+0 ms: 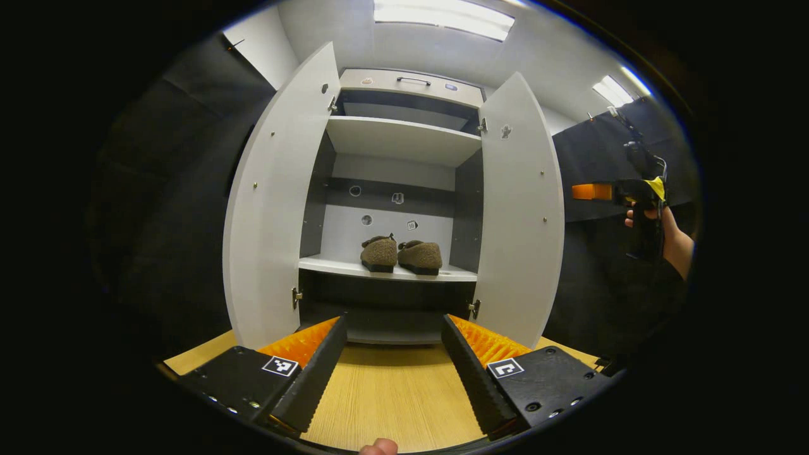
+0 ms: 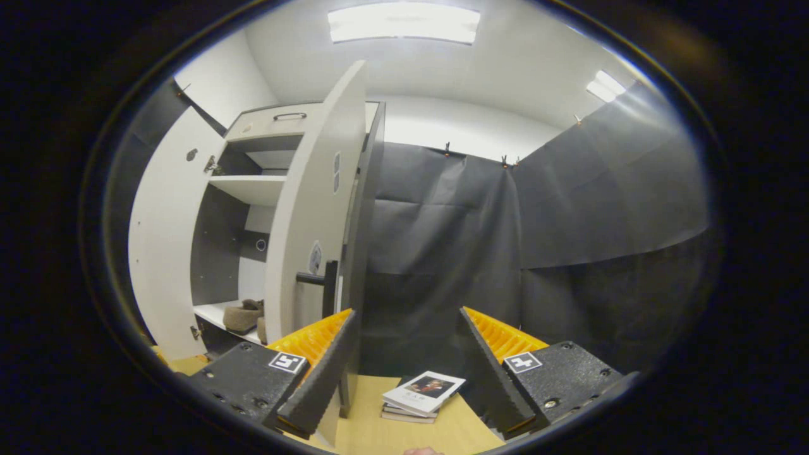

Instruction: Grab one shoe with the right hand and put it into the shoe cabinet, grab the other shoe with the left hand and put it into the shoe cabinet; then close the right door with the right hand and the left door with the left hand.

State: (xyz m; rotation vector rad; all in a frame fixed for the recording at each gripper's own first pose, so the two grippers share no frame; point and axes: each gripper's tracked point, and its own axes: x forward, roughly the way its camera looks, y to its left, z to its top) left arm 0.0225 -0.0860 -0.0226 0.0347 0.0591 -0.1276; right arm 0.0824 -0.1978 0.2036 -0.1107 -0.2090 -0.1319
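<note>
Left tool point(image 1: 393, 341) hangs with its fingers spread apart over the counter point(image 1: 392, 392), squarely facing the cabinet point(image 1: 404, 88) — both doors wide open. Left door point(image 1: 278, 208) swung out, then two shoes point(image 1: 401, 254) side by side, touching, on the lower shelf point(image 1: 328, 265), then the right door point(image 1: 518, 215). Farther right, the right tool point(image 2: 407, 344) — held up in a hand point(image 1: 657, 221), fingers apart, empty, just beside the right door's outer edge, books point(image 2: 422, 395) on the counter below.
</note>
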